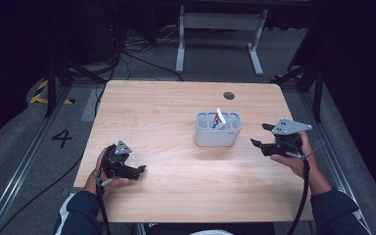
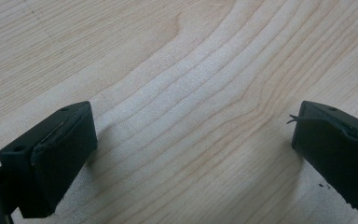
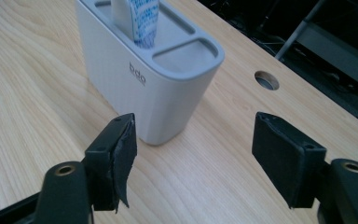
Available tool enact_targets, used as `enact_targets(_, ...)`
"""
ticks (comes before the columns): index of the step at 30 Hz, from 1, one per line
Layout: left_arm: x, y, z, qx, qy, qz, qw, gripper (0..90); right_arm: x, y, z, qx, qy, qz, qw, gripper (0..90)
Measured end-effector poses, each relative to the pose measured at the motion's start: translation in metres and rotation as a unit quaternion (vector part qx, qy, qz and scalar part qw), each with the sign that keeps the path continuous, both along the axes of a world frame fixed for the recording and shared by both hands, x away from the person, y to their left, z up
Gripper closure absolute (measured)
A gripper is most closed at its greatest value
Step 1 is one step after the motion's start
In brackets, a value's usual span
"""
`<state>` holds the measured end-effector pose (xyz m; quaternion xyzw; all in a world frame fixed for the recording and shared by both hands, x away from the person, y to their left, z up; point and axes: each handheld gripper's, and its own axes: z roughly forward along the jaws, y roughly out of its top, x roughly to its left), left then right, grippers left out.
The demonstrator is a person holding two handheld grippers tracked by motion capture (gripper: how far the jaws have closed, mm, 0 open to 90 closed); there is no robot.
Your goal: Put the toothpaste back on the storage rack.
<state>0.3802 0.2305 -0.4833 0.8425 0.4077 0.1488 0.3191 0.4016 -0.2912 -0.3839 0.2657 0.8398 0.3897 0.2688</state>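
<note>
Holder (image 1: 218, 129) stands mid-table, tube (image 1: 219, 119) upright in middle slot. Right gripper (image 1: 260, 135) just beside holder's right end, jaws spread, nothing between, nearer. Left gripper (image 1: 139, 169) well apart at front left, spread, empty.

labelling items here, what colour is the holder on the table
Light grey holder, with a white tube with blue print standing in it; clearest in the right gripper view.

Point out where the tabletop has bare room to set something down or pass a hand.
Bare wood lies left of the grey holder to the table's left edge, behind it near the round hole, and along the near edge between the left gripper and right gripper. It is tightest between holder and right gripper.
</note>
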Motion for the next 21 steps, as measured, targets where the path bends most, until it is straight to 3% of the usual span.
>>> enact_targets(3,0.000,0.000,0.000,0.001,-0.001,0.001,1.0000,0.3,-0.003,-0.009,-0.006,-0.004,0.002,-0.007,1.0000,28.9)
enact_targets(7,0.000,0.000,0.000,0.000,-0.001,0.000,1.0000,0.3,-0.006,-0.017,-0.015,-0.026,0.010,-0.029,0.9992,27.0)
enact_targets(21,0.000,0.000,0.000,0.004,-0.003,-0.002,1.0000,0.3,-0.020,-0.049,-0.054,-0.020,0.061,-0.064,0.9959,26.7)
